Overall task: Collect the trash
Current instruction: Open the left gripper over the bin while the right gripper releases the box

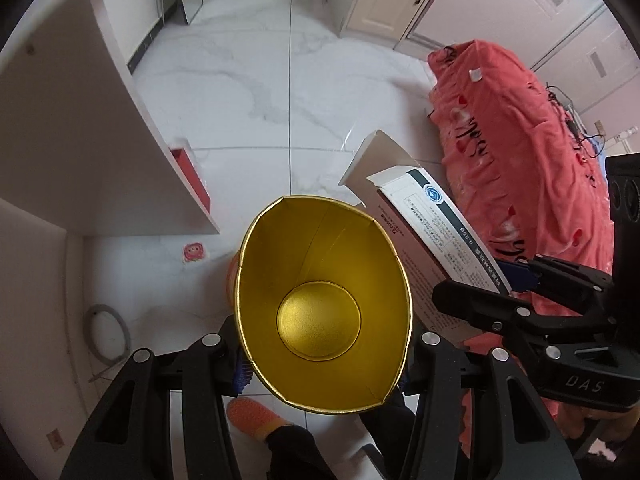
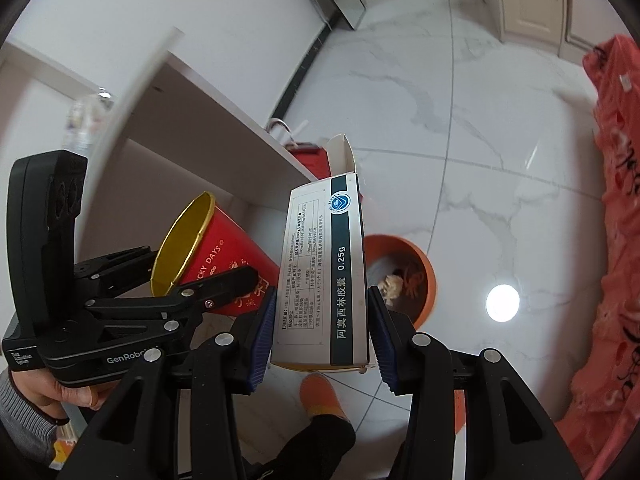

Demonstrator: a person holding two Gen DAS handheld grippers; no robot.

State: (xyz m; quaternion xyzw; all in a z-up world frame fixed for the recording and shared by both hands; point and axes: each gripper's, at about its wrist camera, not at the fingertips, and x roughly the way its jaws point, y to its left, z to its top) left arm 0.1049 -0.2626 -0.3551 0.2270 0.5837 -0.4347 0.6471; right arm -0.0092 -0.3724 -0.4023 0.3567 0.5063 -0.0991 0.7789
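Left hand-held gripper (image 1: 324,368) steeply down; cup (image 1: 324,312) clamped.

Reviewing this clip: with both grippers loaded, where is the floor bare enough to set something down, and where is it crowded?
Bare marble floor runs between the white shelf unit and the red bedspread, and beyond the orange bin. Crowded: near the person's slipper, where the left gripper with the paper cup and the right gripper with the medicine box sit close together.

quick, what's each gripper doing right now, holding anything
left gripper: closed on the red paper cup, gold inside.
right gripper: closed on the white medicine box, flap open.
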